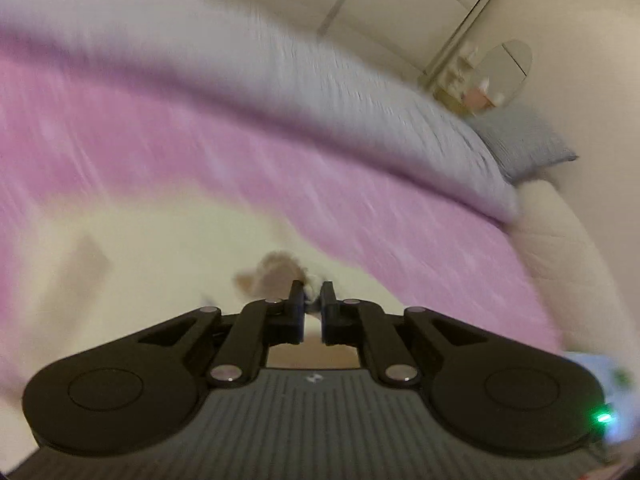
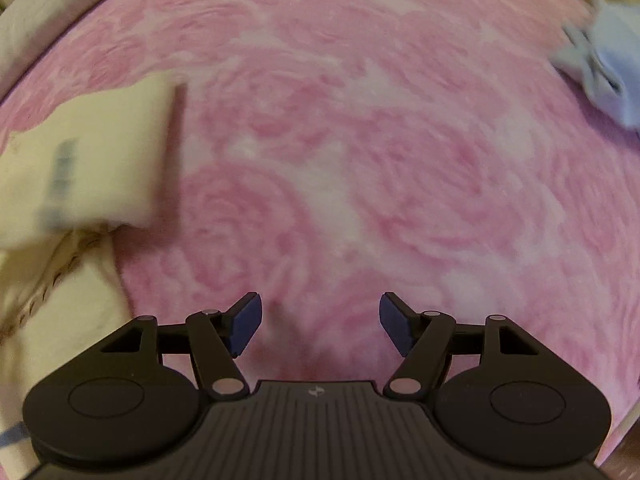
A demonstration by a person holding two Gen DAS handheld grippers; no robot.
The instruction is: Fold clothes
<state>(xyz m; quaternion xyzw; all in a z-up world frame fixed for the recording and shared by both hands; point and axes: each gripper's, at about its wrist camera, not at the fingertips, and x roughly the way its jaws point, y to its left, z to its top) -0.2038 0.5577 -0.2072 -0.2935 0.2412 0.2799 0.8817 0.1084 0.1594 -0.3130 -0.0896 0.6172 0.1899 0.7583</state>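
A: What is the left gripper [image 1: 312,295] doing?

B: Its jaws are pressing together on a bit of the cream garment [image 1: 132,248], which is lying pale and blurred over the pink bedspread [image 1: 280,160]. A small fold of cloth is showing between the tips.

A: And what is lying behind it?

B: A grey blanket [image 1: 320,80] is running across the bed, and a grey pillow [image 1: 524,140] is sitting at the far end against the wall.

A: How is the right gripper [image 2: 320,322] looking?

B: Its jaws are standing well apart, with nothing between them, and it is pointing down at the pink rose-patterned bedspread [image 2: 360,160].

A: Is the garment showing there too?

B: Yes, the cream garment [image 2: 88,160] is lying at the left edge, folded over, with a dark stripe on it, well apart from the blue pads [image 2: 244,324]. A grey cloth [image 2: 608,64] is lying crumpled at the far right.
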